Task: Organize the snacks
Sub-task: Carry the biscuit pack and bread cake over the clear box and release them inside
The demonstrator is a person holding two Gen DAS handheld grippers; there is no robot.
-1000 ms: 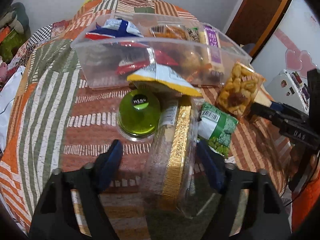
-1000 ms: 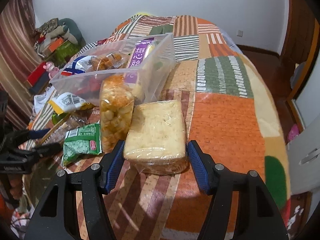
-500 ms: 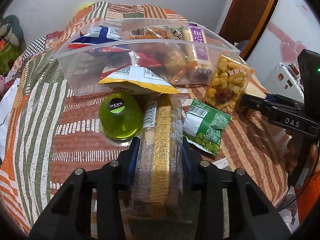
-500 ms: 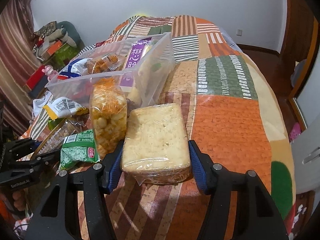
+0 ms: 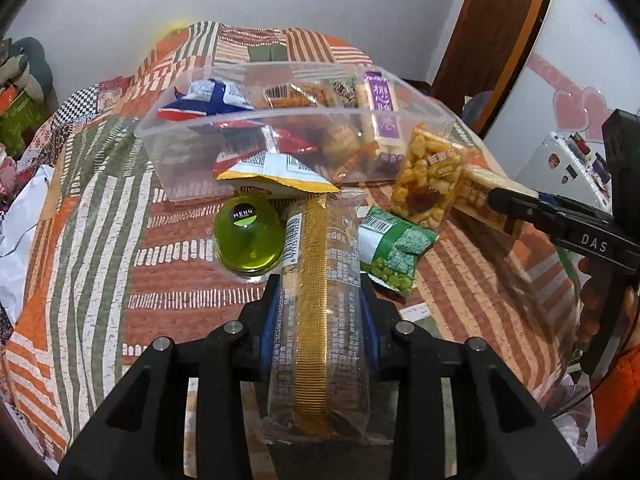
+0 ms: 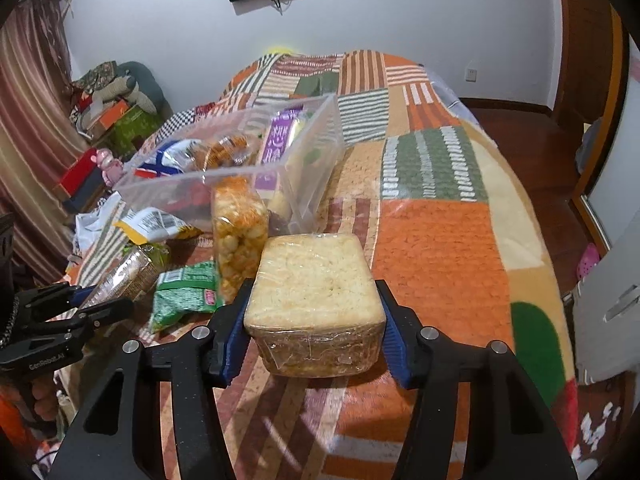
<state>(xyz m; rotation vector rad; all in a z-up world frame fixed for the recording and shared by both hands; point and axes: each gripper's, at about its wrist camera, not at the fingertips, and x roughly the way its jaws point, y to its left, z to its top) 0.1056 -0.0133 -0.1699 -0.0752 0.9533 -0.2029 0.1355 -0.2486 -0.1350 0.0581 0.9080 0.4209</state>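
The left hand-held gripper (image 5: 320,312) is clamped on a long clear-wrapped biscuit pack with a gold strip (image 5: 318,320), its blue pads pressed against both sides of the wrapper. Just beyond it on the patchwork bedspread (image 5: 100,208), a green dome-shaped jelly cup (image 5: 248,240) lies at ten o'clock and a green pea snack packet (image 5: 392,252) at two o'clock. The right hand-held gripper (image 6: 314,328) has its jaws closing on a pale rectangular cake block in clear film (image 6: 316,296), with both blue pads touching the block's sides. A clear bag of yellow puffed snacks (image 6: 238,236) stands at eleven o'clock from the block, leaning against the clear plastic storage bin (image 6: 312,184), which holds several snack packets.
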